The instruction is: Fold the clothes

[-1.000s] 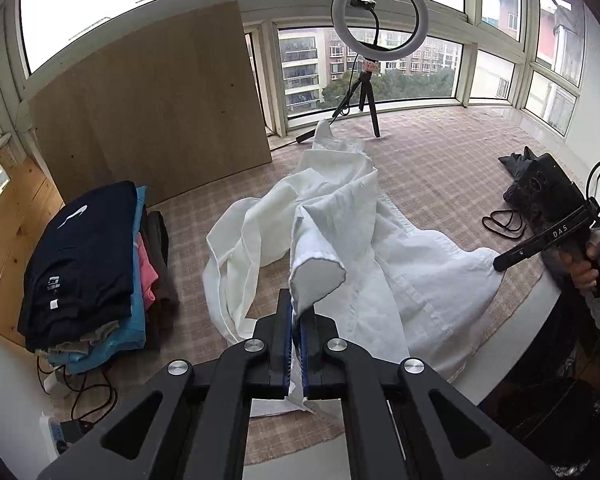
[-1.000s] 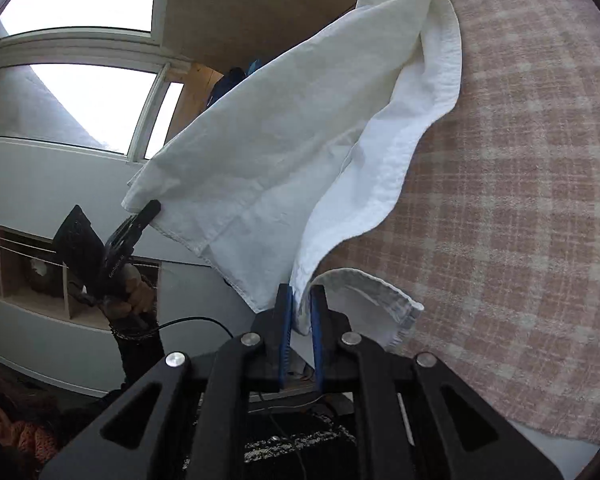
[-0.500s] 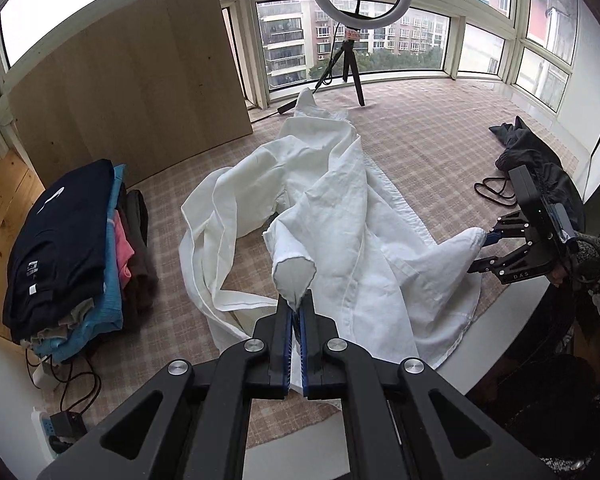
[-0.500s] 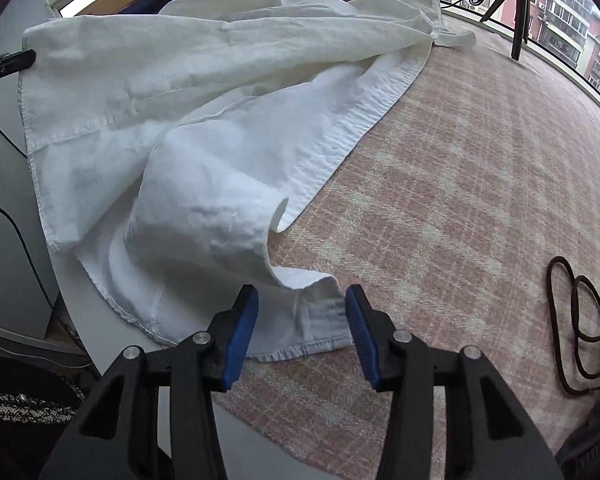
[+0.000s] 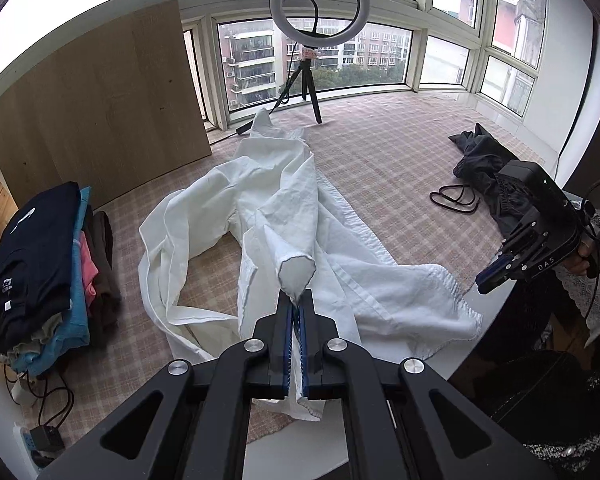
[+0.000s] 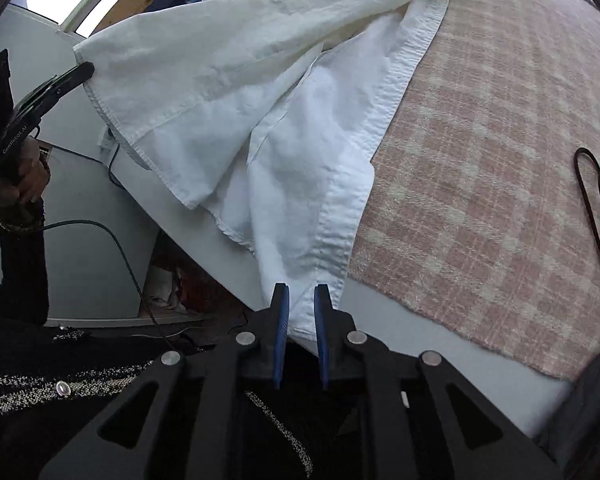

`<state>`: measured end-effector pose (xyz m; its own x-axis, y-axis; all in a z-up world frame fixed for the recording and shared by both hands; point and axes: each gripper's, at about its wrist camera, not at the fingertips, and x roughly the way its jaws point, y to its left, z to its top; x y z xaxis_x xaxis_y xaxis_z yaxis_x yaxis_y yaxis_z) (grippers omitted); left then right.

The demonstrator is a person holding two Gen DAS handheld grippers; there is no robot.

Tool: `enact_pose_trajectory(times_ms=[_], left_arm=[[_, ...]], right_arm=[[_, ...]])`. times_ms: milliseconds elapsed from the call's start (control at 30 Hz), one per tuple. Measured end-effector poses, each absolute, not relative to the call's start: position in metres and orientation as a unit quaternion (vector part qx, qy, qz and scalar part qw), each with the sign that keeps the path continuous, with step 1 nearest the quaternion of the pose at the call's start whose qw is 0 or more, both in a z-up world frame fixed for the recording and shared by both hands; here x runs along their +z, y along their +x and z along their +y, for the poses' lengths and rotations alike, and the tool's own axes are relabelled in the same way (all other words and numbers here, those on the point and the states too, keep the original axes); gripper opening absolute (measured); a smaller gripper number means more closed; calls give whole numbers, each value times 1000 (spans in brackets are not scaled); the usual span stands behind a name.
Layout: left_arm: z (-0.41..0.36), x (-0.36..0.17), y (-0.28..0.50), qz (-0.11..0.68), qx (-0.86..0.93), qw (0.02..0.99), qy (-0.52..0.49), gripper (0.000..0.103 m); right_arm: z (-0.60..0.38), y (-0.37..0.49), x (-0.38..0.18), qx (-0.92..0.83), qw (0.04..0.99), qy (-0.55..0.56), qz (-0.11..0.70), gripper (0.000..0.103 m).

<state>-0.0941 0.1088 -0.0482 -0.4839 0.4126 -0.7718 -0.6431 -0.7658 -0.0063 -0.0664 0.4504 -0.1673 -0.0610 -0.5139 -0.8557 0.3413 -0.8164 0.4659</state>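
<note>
- far left on the desk (image 5: 400,152), a stack of folded clothes (image 5: 40,272) sits well clear, likely the finished pile.
- the white shirt (image 5: 284,216) lies crumpled mid-desk on the pink plaid cloth (image 6: 500,160), its near hem hanging over the front edge.
- the left claw (image 5: 298,312) is clamped tight on a lifted hem corner, probably to pull that side out flat.
- the right claw (image 6: 300,300) is closing on the opposite hem corner, fabric already between its blue pads (image 6: 281,312).
- behind stands a ring light (image 5: 319,4); at right a dark garment (image 5: 488,168) and a black cord (image 5: 456,200) lie apart.
- the shirt's own twisted sleeves look like the main hindrance to spreading it.
</note>
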Motion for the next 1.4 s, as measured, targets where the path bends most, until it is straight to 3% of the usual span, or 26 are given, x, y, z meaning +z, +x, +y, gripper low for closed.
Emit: enact_pose_trajectory(times_ms=[33,67,133,300,500,833,967,1000,1100,1267,1400], left_arm=[[112,-48,-91,141,849,313,-402,3],[115,-48,-88,136,849,315,-403,3],[122,-48,-81,124,847,317,-408,2],[141,-58,-66,57,828,330,-449,2],[170,-87,-38,62,821,286,-491,2],[70,-96,-88,-5,872,54,-487,3],[31,-110,-117,-36,866,50,-496,6],[28,-113,-123,-41,863,57,-500,10],[26,-125,-138,-51,851,95,-514,37],[20,-145,-169,-50,829,135,-540,50],[20,-167,-188,-75,803,179,-564,52]], right_arm=[[456,-85,-157,-740,285,605,-77,23],[459,-106,-147,-755,274,591,-83,41],[459,-152,-129,-781,252,563,-95,58],[451,-269,-137,-785,227,556,-154,58],[421,-360,-188,-745,211,609,-171,58],[387,-378,-214,-704,268,641,-150,58],[383,-374,-210,-706,271,640,-136,58],[383,-372,-210,-706,270,641,-135,58],[383,-361,-205,-706,271,640,-134,58],[396,-325,-176,-709,262,638,-145,58],[406,-297,-137,-722,251,628,-143,58]])
